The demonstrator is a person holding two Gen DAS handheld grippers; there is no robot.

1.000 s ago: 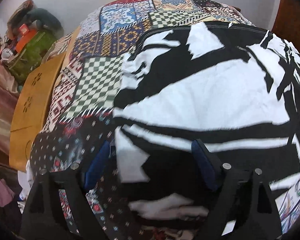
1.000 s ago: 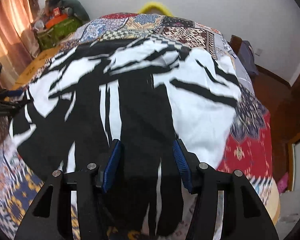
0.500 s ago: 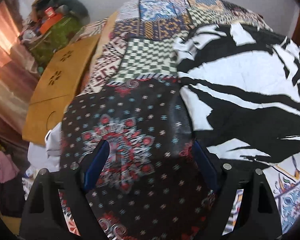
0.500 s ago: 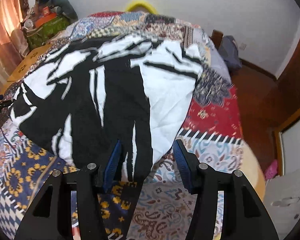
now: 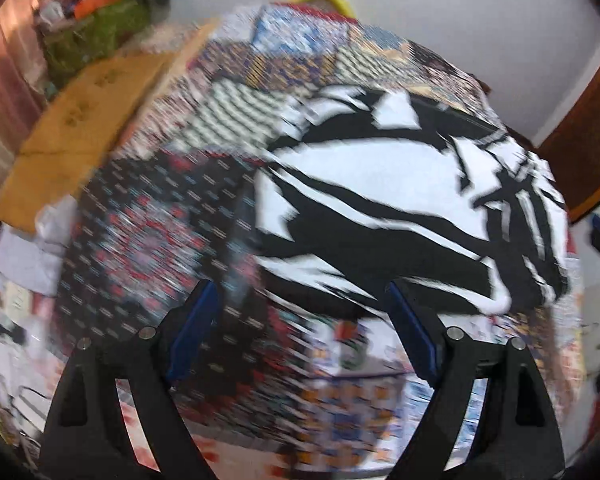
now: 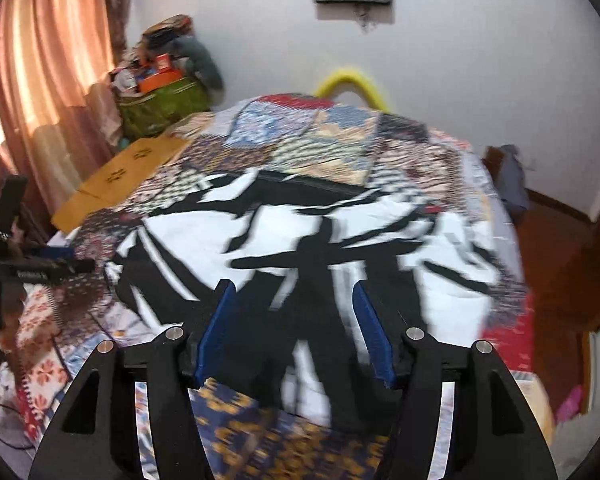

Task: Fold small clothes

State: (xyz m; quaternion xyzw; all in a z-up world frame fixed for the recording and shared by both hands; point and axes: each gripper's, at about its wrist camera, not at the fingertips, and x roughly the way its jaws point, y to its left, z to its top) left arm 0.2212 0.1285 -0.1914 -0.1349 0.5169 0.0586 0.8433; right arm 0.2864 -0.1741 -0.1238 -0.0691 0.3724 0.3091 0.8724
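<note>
Left gripper (image 5: 300, 332): jaws wide, nothing between the blue pads (image 5: 190, 334), only quilt (image 5: 148, 240) below them; right gripper (image 6: 294, 334): jaws about half apart and opening, black-and-white cloth seen between the pads (image 6: 216, 332) but lying under them, not pinched, as far as the blur allows

Garment (image 6: 300, 248): black-and-white print, spread mostly flat on the quilt across the middle of the bed, a dark hem at the far side, its near edge close below the right gripper; in the left view it lies ahead and to the right of the jaws

Handling, my guess: thin woven cloth, light, limp, no stiffness to hold a crease by itself; likely to drag and wrinkle on the quilt if pulled by one point; best taken at a corner or along an edge, both grippers at once, lifted before it is carried over

Around: tan board (image 6: 120, 176) at the bed's left edge; green bag (image 6: 160, 104) heaped with clutter in the corner; curtain (image 6: 40, 80) at left; yellow hoop (image 6: 350, 82) behind the bed; nothing lies on the garment; the busy quilt pattern makes its edges hard to pick out
</note>
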